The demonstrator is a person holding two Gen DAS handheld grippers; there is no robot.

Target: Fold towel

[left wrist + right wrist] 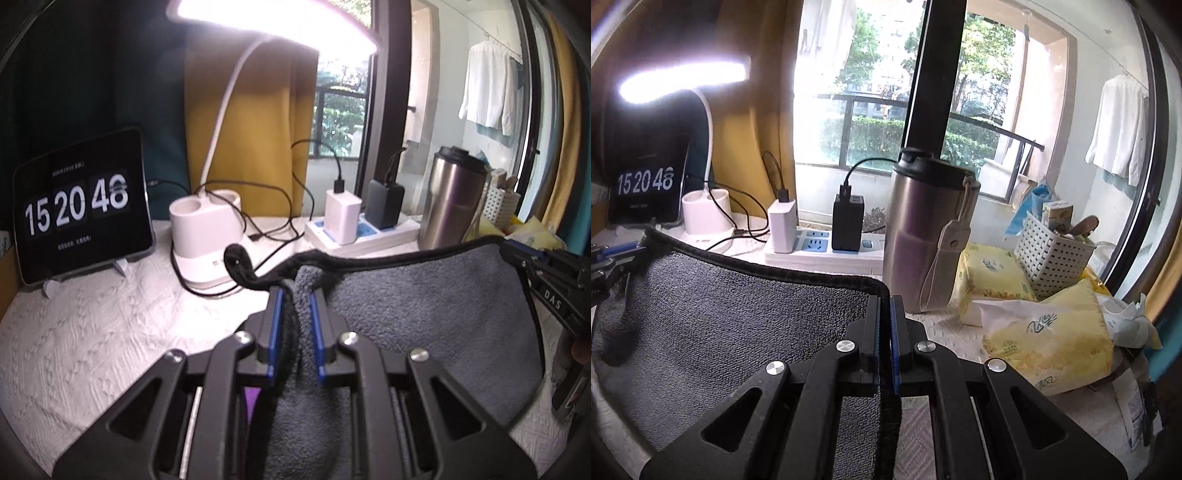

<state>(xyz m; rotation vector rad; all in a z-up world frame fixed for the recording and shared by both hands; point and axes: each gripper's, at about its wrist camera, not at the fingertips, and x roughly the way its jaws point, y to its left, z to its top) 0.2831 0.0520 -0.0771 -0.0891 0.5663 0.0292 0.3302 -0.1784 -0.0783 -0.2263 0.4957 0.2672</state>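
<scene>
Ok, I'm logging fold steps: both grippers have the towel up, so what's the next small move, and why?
Probably carry both held corners forward and lay them down: the left gripper and right gripper each pinch the grey towel along its raised black edge.

Grey towel point(424, 314) with black stitched hem, terry texture. Lifted off the white textured tabletop, stretched between two pinched corners, top edge sagging slightly in the middle. Left corner bunched and twisted; right corner flat. Body hangs down, near side.

The clock screen point(83, 210) reads 15 20 48; the right gripper point(511, 251) bears "DAS".
</scene>
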